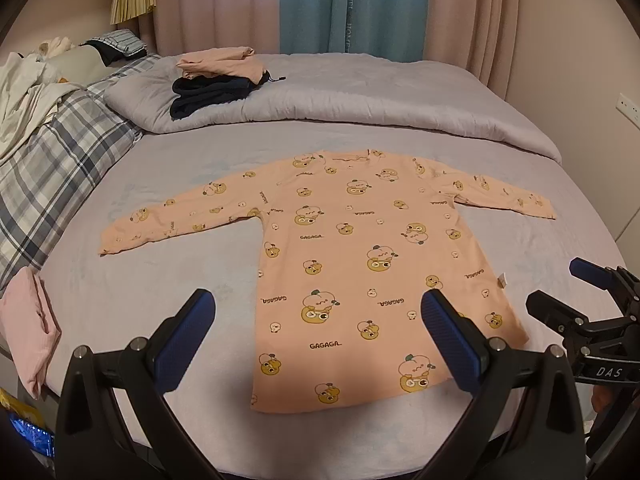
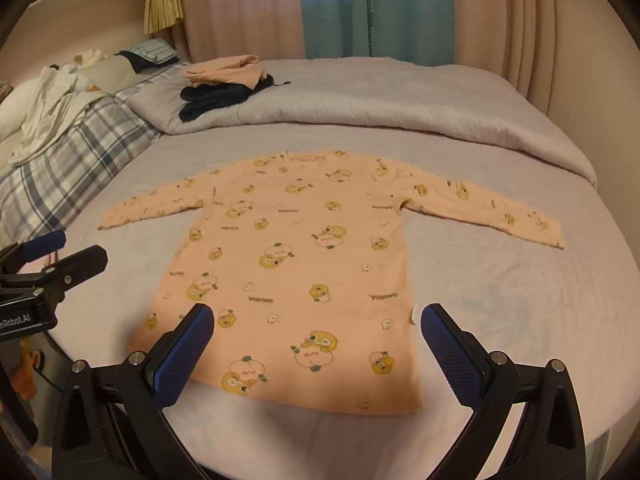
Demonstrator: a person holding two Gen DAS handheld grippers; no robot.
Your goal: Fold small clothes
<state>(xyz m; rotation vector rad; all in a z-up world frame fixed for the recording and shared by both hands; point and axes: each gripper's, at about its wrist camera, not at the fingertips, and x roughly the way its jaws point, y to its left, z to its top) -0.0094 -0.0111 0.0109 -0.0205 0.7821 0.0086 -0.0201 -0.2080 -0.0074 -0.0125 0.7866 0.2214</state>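
Peach long-sleeved top [image 1: 360,264] is being shown laid flat on the lilac bedsheet [image 1: 160,280], both sleeves spread out sideways, hem nearest the cameras, neckline toward the folded grey duvet [image 1: 360,96]. It is being flanked by both tools: left gripper [image 1: 318,336] is being held above the hem, jaws spread fully, nothing between the blue pads. Right gripper [image 2: 318,338] is being held likewise over the hem's other side, jaws released, empty. A folded stack of clothes [image 1: 220,80] is being seen on the duvet, a plaid pillow [image 1: 52,168] at left, curtains [image 1: 340,4] behind.
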